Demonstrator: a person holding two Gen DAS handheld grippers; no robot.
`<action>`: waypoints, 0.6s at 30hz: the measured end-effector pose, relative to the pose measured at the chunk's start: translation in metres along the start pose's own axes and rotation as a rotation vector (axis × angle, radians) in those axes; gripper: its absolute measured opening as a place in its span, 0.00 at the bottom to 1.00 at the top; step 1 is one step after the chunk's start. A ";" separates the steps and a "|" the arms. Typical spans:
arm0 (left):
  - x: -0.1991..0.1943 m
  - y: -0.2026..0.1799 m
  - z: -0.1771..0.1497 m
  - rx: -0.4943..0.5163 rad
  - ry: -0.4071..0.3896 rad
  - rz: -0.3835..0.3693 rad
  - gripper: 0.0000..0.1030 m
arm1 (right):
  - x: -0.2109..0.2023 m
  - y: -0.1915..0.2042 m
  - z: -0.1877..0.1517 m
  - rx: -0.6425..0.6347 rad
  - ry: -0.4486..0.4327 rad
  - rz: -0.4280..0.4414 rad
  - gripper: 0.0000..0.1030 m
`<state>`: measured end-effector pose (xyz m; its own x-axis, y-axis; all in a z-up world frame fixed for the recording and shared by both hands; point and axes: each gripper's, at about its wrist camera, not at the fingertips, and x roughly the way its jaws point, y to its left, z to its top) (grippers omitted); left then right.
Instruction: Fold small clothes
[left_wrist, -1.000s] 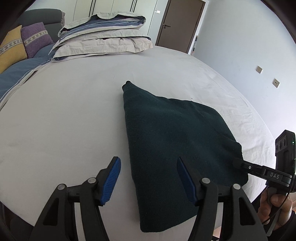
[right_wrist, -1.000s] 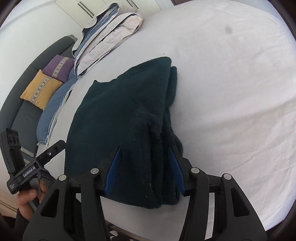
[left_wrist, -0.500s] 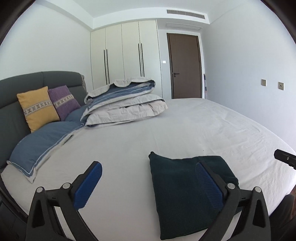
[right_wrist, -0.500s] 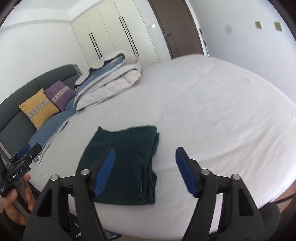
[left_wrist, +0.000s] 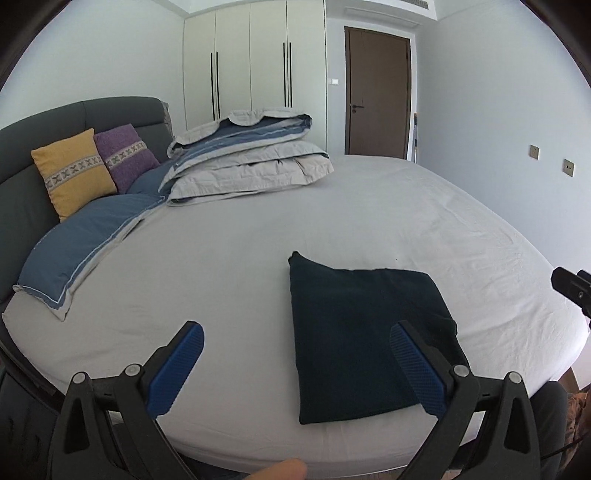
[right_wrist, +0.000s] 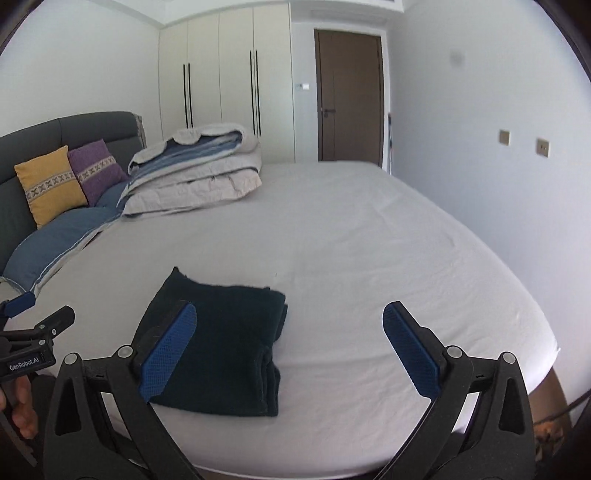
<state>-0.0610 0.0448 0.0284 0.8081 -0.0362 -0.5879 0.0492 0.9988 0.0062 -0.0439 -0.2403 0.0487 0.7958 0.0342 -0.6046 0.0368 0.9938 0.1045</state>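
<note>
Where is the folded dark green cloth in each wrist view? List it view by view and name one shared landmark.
Left wrist: the folded dark green cloth lies lower centre-right on the bed, partly behind the right-hand fingertip.
Right wrist: the cloth lies lower left of centre, partly behind the left-hand fingertip.
Shared landmark: the brown door at the back.
</note>
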 end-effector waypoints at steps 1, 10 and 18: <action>0.004 -0.001 -0.003 -0.008 0.021 -0.021 1.00 | 0.007 -0.001 -0.003 0.023 0.041 0.013 1.00; 0.031 0.003 -0.020 -0.038 0.133 -0.013 1.00 | 0.030 0.004 -0.021 0.009 0.132 -0.027 1.00; 0.041 0.006 -0.029 -0.046 0.156 0.004 1.00 | 0.046 0.017 -0.034 -0.033 0.192 -0.003 1.00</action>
<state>-0.0445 0.0505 -0.0193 0.7070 -0.0299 -0.7066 0.0165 0.9995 -0.0257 -0.0272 -0.2180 -0.0043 0.6658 0.0473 -0.7446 0.0166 0.9968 0.0782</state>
